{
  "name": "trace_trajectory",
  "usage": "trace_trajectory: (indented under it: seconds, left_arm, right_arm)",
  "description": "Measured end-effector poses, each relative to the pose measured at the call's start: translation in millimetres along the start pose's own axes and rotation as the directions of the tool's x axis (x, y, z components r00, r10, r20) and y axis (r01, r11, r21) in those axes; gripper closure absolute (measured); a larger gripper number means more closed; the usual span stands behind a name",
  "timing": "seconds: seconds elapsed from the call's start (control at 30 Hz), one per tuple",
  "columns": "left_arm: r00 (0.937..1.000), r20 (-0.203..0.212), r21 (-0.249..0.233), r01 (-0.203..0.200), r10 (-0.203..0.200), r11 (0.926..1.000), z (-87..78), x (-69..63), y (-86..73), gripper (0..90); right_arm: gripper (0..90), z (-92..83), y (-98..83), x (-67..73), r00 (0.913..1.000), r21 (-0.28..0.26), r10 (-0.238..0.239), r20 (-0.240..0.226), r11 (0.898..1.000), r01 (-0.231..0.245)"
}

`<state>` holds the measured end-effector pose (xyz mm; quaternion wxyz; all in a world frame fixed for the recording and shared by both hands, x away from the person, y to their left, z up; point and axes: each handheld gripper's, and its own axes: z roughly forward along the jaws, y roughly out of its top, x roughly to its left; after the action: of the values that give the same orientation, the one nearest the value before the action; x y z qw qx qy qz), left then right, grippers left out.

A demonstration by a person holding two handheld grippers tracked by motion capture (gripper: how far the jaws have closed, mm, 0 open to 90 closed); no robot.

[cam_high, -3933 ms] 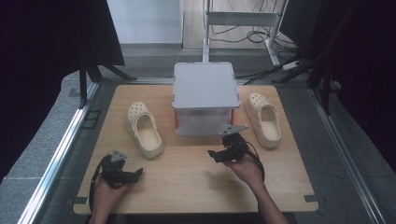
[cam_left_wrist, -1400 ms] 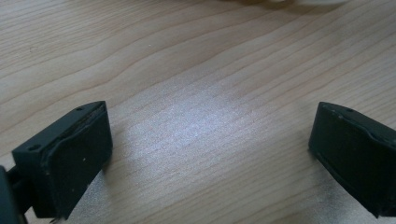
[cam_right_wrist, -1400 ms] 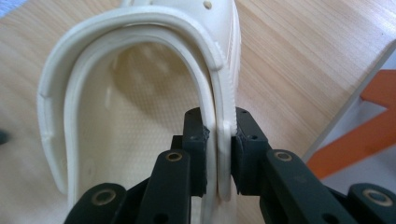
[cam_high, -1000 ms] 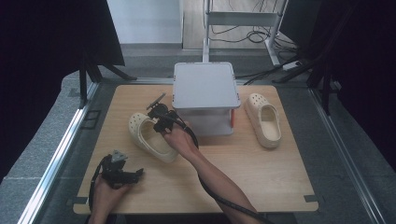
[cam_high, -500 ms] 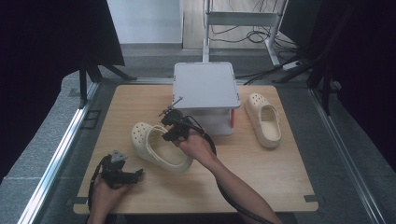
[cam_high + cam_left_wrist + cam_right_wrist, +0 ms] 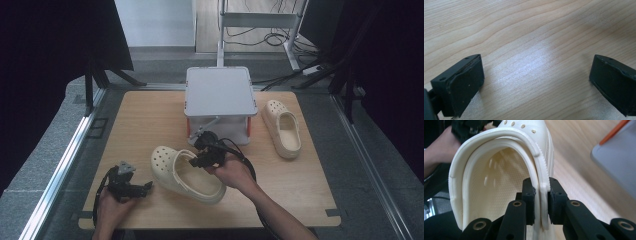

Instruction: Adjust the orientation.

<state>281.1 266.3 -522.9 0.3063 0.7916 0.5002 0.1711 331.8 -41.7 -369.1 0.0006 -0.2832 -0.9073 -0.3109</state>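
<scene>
1 wooden table [image 6: 145, 125], dark surroundings

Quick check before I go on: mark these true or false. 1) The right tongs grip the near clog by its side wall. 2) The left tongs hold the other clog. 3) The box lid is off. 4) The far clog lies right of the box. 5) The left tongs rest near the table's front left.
1) True: the right tongs pinch the side wall of the near clog.
2) False: the left tongs are open over bare table.
3) False: the lid is on the box.
4) True: the far clog lies right of the box.
5) True.
</scene>
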Motion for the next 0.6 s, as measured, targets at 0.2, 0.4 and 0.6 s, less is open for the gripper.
trace_trajectory:
  seconds: [0.2,0.4,0.6]
  left_arm:
    - [0.9998,-0.015,0.001,0.015,-0.015,0.9999,-1.4,3.5,-1.3,0.0]
    - [0.9997,-0.016,-0.001,0.020,-0.020,0.9998,-1.5,4.1,-1.6,0.0]
    - [0.9997,-0.017,0.002,0.016,-0.016,0.9999,-1.7,4.2,-1.6,0.0]
  right_arm:
    - [77.8,0.7,-32.7,-1.4,0.9987,0.006,0.042,-0.027,0.999,-0.042]
    - [77.8,15.1,-57.3,-2.5,0.9953,0.003,0.080,-0.053,0.997,-0.080]
    - [77.7,28.1,-71.1,-1.3,0.9978,0.032,0.042,-0.050,0.999,-0.041]
